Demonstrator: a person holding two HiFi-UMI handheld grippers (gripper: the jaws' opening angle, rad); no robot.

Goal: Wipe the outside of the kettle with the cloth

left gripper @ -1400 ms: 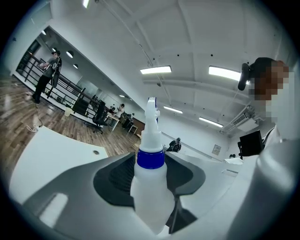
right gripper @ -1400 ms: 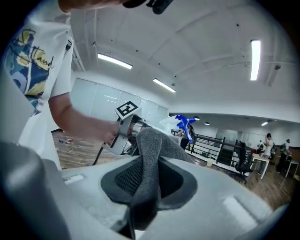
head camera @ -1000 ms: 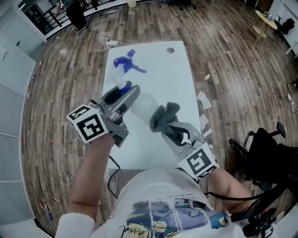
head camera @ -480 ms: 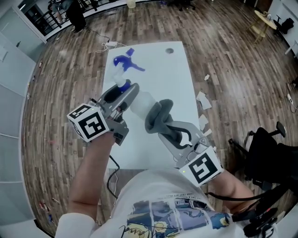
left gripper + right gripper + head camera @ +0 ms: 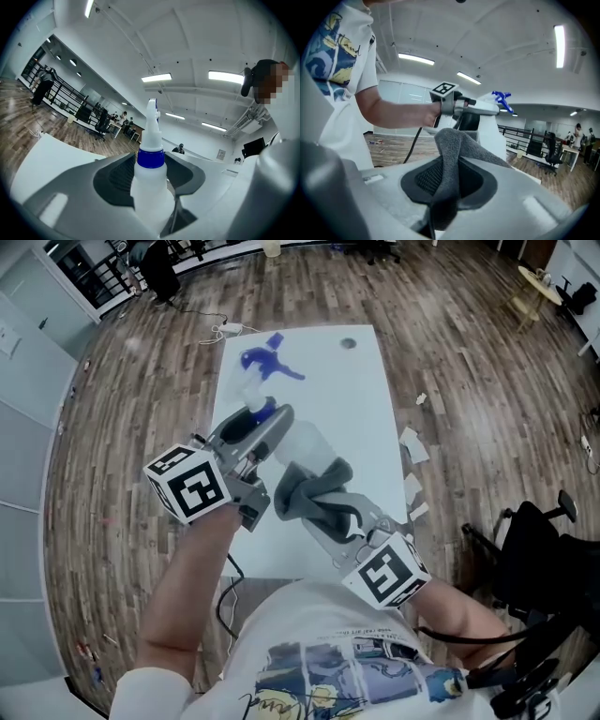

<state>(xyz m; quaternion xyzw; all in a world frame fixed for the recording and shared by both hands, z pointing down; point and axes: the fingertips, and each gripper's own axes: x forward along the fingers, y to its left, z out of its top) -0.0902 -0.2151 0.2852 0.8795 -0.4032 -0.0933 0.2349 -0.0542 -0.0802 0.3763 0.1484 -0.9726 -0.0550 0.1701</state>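
We are clamping the spray bottle (image 5: 307, 442) in our left tool (image 5: 265, 424) over the desk (image 5: 366, 399). With the right tool (image 5: 325, 509) pinching the grey cloth (image 5: 302, 486), we are dragging it along the bottle's side toward the left tool, so the wiping is progressing.

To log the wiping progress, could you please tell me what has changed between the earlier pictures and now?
The right gripper has carried the cloth leftward across the bottle, closer to the left gripper. Unchanged: the left gripper grips the bottle over the table; the right gripper stays shut on the cloth.
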